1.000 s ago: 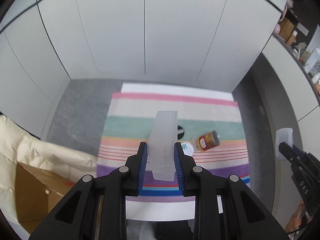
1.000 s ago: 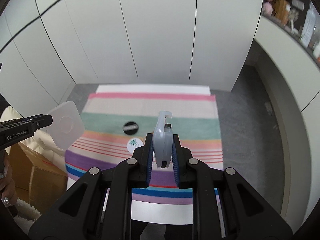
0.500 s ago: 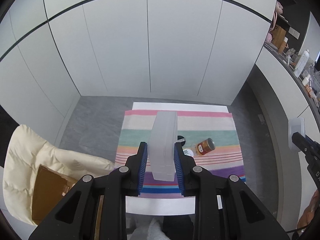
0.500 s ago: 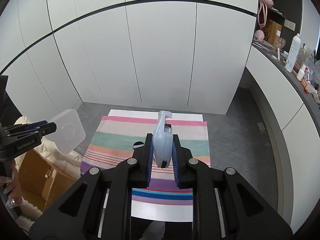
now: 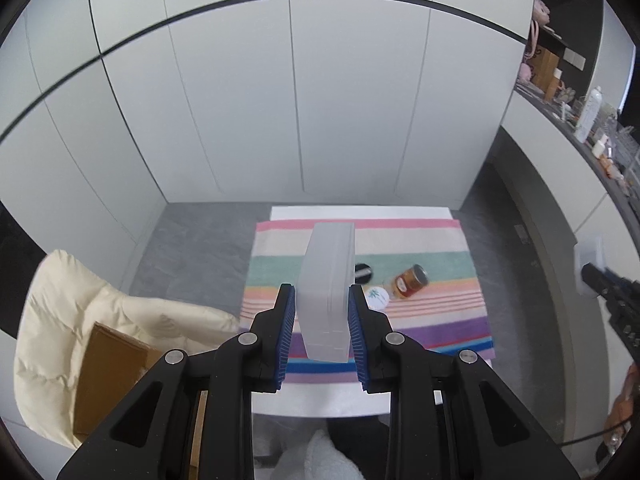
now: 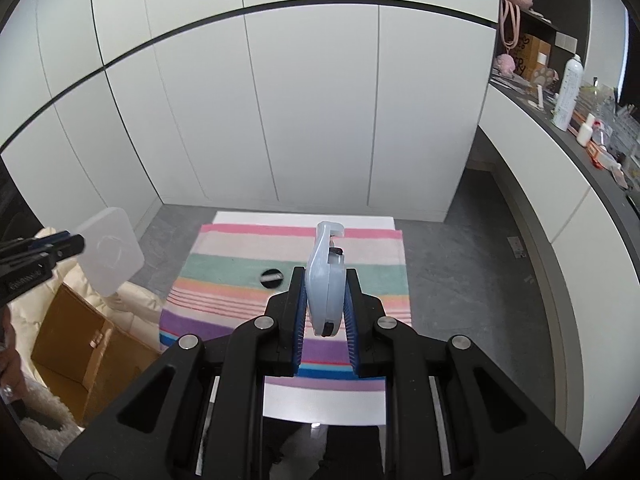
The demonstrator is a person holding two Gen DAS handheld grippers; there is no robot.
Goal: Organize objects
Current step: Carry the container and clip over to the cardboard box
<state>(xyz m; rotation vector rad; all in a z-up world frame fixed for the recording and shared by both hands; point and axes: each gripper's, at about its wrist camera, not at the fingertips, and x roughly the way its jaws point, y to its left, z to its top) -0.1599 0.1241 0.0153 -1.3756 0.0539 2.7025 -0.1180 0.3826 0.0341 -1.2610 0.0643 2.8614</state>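
My left gripper is shut on a frosted translucent box, held on edge high above the striped cloth. Seen from the right wrist view, that box hangs at the far left in the left gripper. My right gripper is shut on a pale blue lid with a clip. The same lid shows at the right edge of the left wrist view. On the cloth lie a black round cap, a white round lid and an orange jar on its side.
The cloth covers a white table on a grey floor before white cabinet doors. A cream padded chair holding a brown cardboard box stands at the left. A dark counter with bottles and clutter runs along the right.
Both grippers have risen and pulled back with box and lid still held; the table looks smaller and farther, and more of the chair and counter shows.
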